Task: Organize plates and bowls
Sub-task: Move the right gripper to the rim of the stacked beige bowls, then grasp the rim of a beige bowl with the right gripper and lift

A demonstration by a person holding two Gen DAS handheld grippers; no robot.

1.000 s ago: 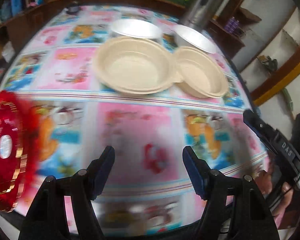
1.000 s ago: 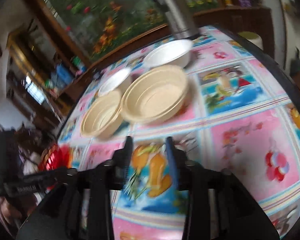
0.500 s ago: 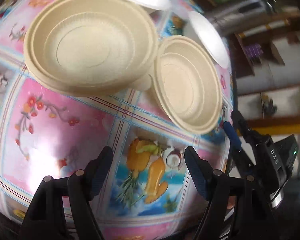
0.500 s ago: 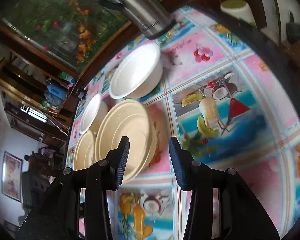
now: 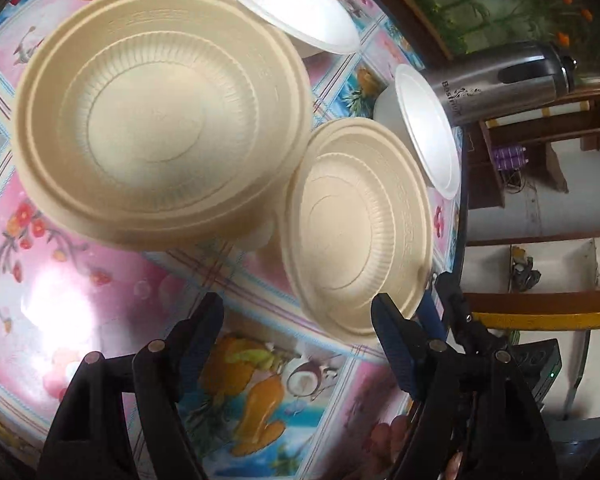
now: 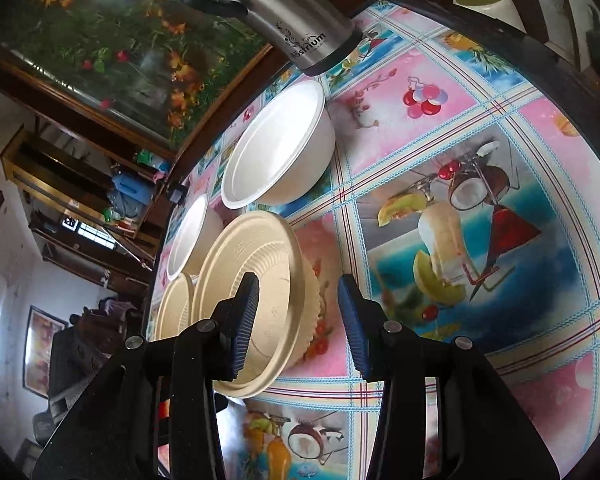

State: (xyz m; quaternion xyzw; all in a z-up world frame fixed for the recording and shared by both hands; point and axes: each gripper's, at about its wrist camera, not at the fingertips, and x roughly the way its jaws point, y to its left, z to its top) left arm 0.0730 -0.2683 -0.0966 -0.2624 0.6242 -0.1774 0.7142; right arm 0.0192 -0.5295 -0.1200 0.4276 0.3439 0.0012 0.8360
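Approach step, by the look of it: nothing gripped yet. Right gripper (image 6: 298, 320) is held part-open astride the near rim of the beige plate (image 6: 256, 280) at lower centre; pads not seen pressing. Next, a squeeze on that rim is needed. Left gripper (image 5: 298, 344), jaws opening and empty, is seen below the larger beige plate (image 5: 160, 112), upper left. Only the right view shows the white bowl (image 6: 276, 148) interior.

Bare cloth (image 6: 480, 208) right of beige plates (image 6: 252, 292) is free; white bowls (image 6: 276, 148) & flask (image 6: 276, 12) block behind.
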